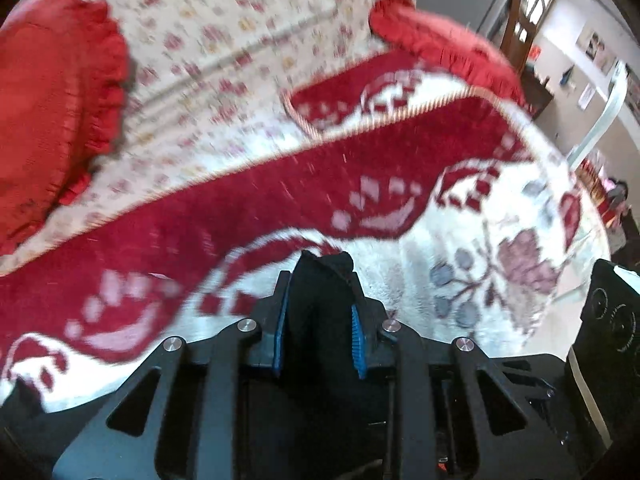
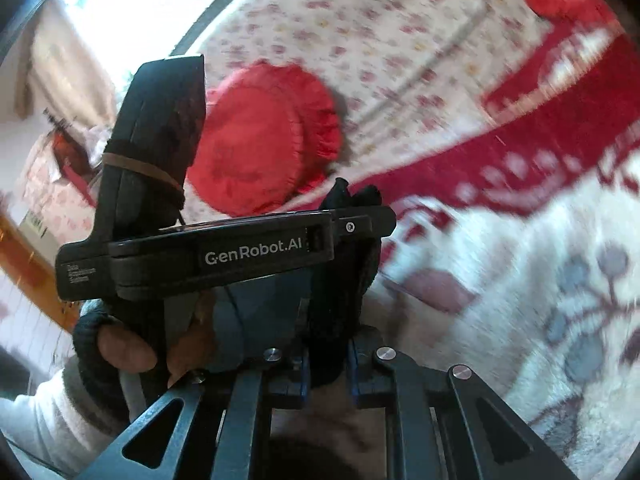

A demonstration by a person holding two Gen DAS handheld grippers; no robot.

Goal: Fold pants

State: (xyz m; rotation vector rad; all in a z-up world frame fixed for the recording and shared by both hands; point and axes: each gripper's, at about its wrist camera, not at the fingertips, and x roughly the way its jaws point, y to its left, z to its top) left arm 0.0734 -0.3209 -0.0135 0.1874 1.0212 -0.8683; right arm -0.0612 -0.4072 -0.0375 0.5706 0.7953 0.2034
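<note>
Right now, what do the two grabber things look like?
Both are black metal with silver bolts and blue ridged pads inside the jaws. The left gripper says GenRobot.AI in white. The hand holding it wears a dark fingerless glove and pale sleeve.

Right gripper [image 2: 326,356] jaws pinch black pants [image 2: 352,248] (blurred) above blanket [image 2: 520,264].

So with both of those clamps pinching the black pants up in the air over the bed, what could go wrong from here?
1. The left gripper pinches only a small bunch of the pants, so the cloth may slip out.
2. In the right wrist view the left gripper sits right against the right gripper, so the two could knock together.
3. Both views are blurred by motion over the blanket, so the pants could land crooked.
</note>
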